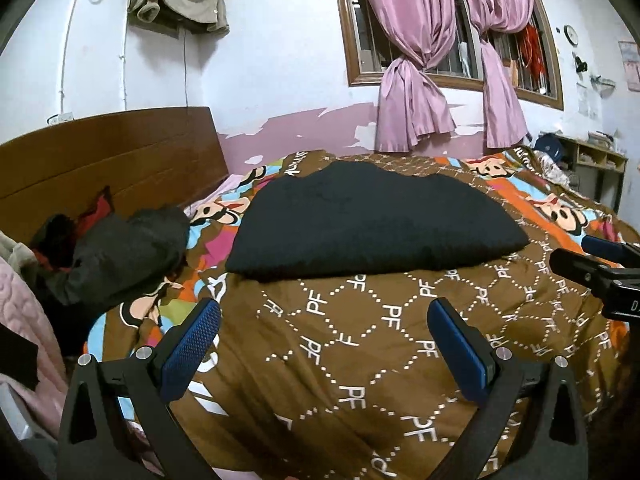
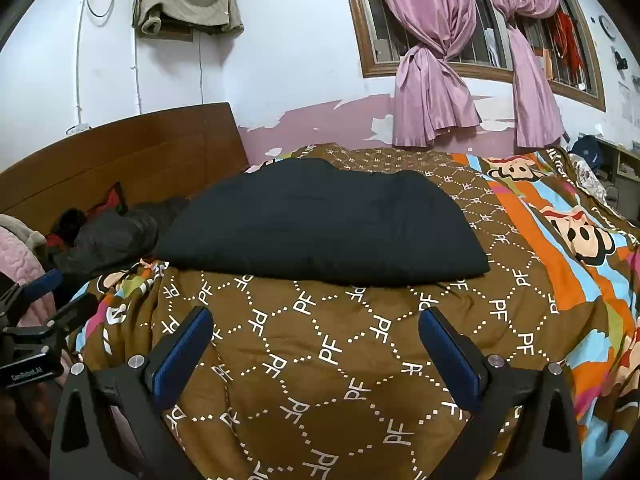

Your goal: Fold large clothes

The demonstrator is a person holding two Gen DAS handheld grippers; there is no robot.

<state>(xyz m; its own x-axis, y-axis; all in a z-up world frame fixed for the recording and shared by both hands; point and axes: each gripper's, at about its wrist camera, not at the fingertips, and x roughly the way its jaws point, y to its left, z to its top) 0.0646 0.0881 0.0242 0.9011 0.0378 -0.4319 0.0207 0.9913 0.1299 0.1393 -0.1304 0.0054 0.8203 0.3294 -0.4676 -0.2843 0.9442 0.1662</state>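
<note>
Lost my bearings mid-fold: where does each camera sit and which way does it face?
Left wrist: on the left gripper, open, facing across the bed at the black folded garment; the right gripper shows at the right edge.
Right wrist: on the right gripper, open, facing the same way; the left gripper shows at the left edge.
Shared: garment, brown PF quilt, headboard, pink curtains.

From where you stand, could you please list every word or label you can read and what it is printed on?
"PF": repeated in white on the brown quilt.
"GenRobot.AI": on the left gripper body, seen in the right wrist view.
"DA…": cut off at the frame edge, on the right gripper body.
Wall clock and wall papers: too small to read.
</note>
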